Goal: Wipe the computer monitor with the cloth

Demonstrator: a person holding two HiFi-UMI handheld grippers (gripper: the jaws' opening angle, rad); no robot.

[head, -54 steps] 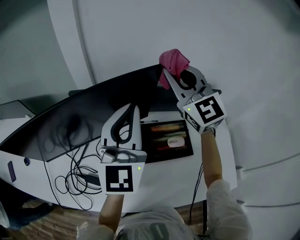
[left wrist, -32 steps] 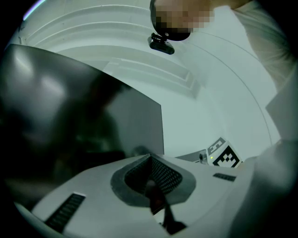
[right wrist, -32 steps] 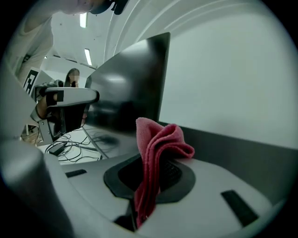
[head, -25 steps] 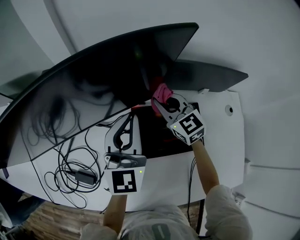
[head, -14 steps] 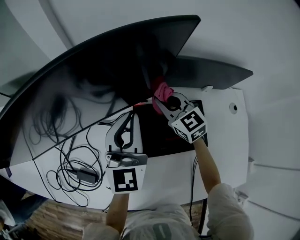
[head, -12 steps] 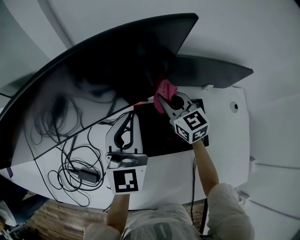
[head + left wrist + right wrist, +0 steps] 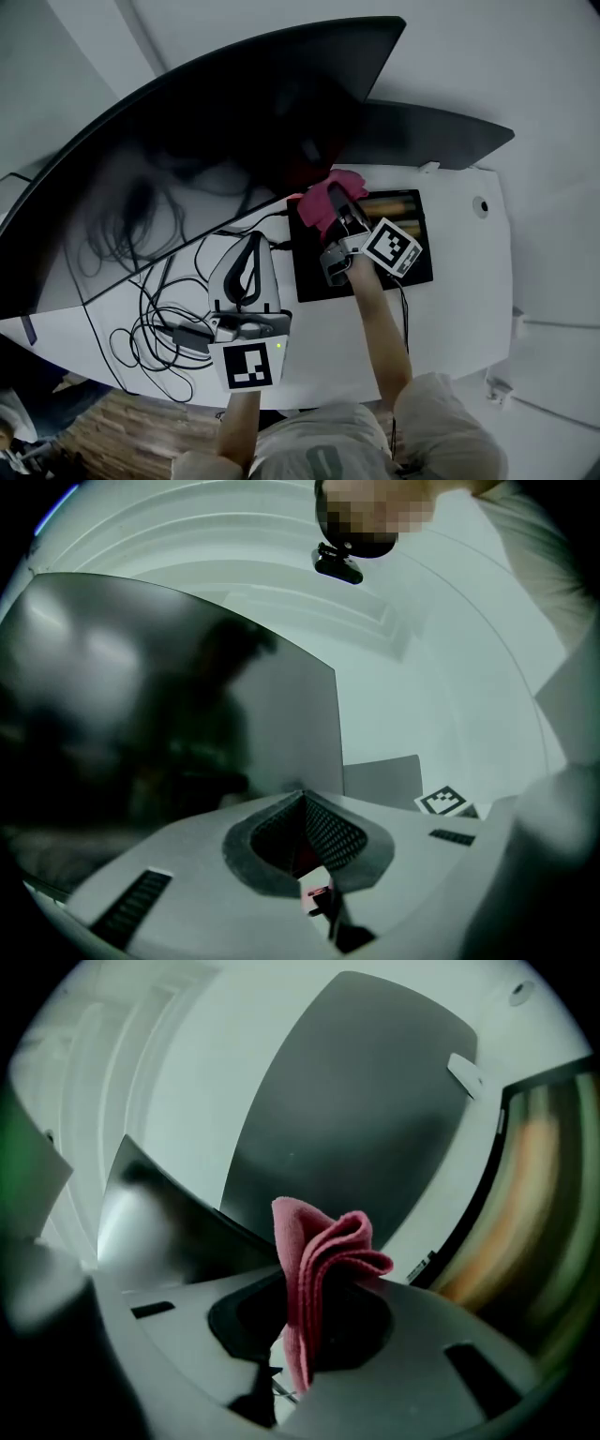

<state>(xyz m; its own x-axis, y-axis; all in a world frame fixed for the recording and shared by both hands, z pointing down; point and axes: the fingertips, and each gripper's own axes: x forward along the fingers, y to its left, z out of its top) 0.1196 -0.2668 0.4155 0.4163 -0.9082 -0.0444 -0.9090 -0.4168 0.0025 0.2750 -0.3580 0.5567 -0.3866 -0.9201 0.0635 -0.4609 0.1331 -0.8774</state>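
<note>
The wide dark curved monitor [image 7: 206, 122] spans the back of the white desk [image 7: 450, 309]. A folded pink cloth [image 7: 326, 201] sits just below the monitor's lower edge, and my right gripper [image 7: 336, 214] is shut on it. In the right gripper view the cloth [image 7: 323, 1260] stands up between the jaws, before the screen edge [image 7: 159, 1213] and the grey stand base [image 7: 347, 1110]. I cannot tell whether the cloth touches the screen. My left gripper [image 7: 254, 238] is shut and holds nothing, hovering above the desk left of the right one. In its own view it [image 7: 302, 801] faces the screen [image 7: 141, 696].
A black mat [image 7: 412, 248] lies on the desk under the right gripper. A tangle of cables [image 7: 155, 314] with a small adapter covers the desk's left part. The grey stand base [image 7: 431, 141] reaches right behind the monitor. Wooden floor [image 7: 112, 431] shows below the desk's front edge.
The right gripper brought the cloth down from the monitor's upper right corner to its lower edge, then rolled over and slid slightly right and toward me. The left gripper barely moved.
</note>
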